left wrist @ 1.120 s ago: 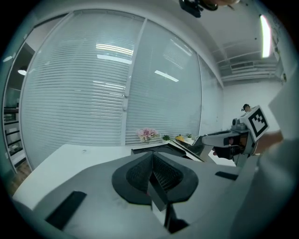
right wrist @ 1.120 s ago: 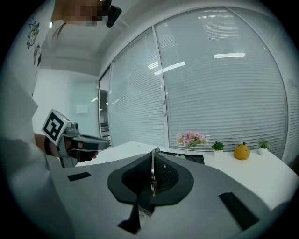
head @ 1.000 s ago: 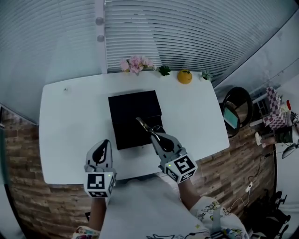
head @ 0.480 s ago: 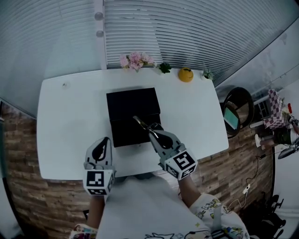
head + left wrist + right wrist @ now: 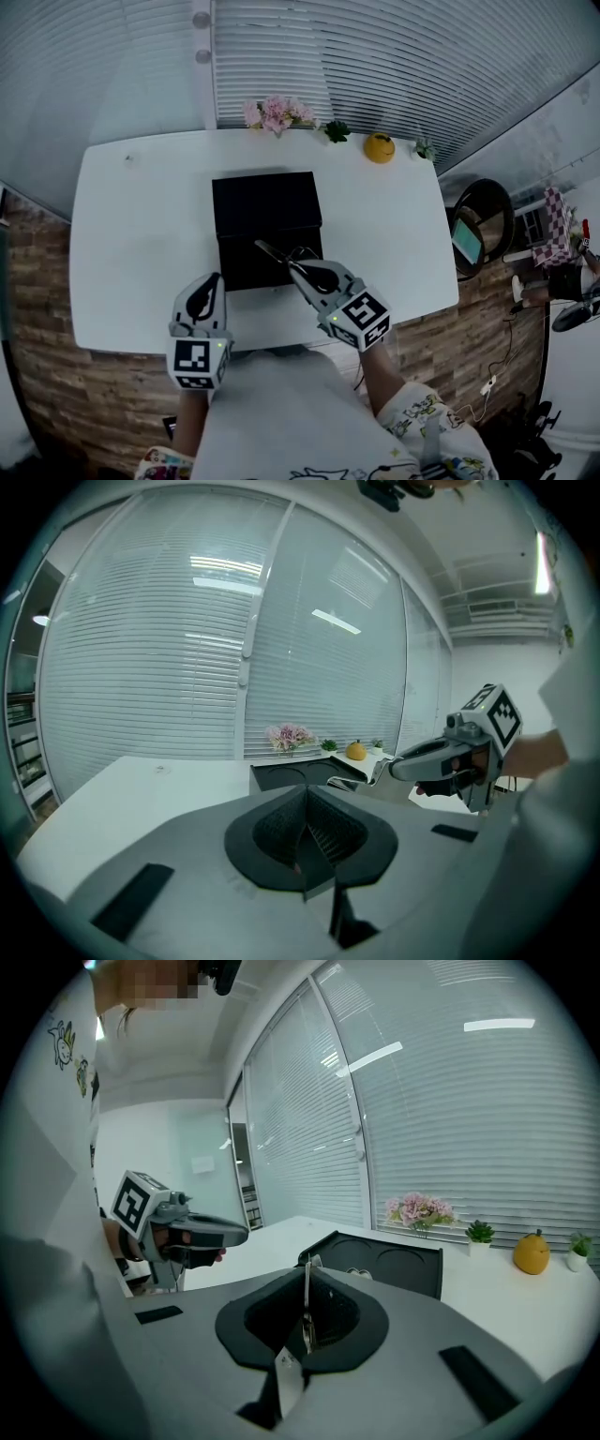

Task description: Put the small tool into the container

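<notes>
Head view: small tool (image 5: 272, 253) over container (image 5: 262, 202) | right gripper view — right fingers (image 5: 331, 1314) clamped on it | left fingers (image 5: 279, 833) together

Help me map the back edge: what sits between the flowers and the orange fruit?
A small plant, shown in the head view.

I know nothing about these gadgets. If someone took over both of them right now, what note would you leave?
Left tongs: shut, empty, by the front edge of the table, left of the black container.
Right tongs: shut on the small tool, whose tip reaches over the container's near part.
Done: tool picked up and brought to the container.
Left: lower it in, open the tongs, pull back.
</notes>
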`<state>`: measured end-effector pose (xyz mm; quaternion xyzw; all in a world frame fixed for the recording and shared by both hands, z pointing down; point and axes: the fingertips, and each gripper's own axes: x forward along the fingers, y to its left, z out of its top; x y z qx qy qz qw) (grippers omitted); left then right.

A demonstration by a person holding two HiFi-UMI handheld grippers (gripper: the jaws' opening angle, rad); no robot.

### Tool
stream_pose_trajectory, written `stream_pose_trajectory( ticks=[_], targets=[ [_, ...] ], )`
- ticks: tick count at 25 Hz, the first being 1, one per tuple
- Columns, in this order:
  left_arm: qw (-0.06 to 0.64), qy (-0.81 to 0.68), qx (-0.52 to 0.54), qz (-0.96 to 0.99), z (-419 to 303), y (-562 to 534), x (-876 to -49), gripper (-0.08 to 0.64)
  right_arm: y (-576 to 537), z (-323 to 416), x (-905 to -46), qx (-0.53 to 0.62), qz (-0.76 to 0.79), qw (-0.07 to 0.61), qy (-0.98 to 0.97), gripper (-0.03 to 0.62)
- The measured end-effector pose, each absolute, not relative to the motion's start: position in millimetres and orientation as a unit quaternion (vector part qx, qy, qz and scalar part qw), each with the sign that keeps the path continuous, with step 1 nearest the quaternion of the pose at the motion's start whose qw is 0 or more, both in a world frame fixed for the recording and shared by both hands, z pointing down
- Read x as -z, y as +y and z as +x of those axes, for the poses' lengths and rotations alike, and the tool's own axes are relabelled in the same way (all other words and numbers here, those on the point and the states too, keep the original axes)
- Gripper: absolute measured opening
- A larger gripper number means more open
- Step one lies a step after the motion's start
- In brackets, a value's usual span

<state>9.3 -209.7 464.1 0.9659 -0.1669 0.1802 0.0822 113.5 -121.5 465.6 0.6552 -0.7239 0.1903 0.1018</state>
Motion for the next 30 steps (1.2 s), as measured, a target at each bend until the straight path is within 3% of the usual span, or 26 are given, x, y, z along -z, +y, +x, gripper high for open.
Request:
stream_pose_trajectory(
  ticks=[30],
  targets=[
    [0.106, -0.156, -0.209, 0.959, 25.7, -201.5, -493.2, 0.006, -172.5, 106.8, -526.1, -0.285, 0.495, 0.159, -0.805, 0.002]
  ],
)
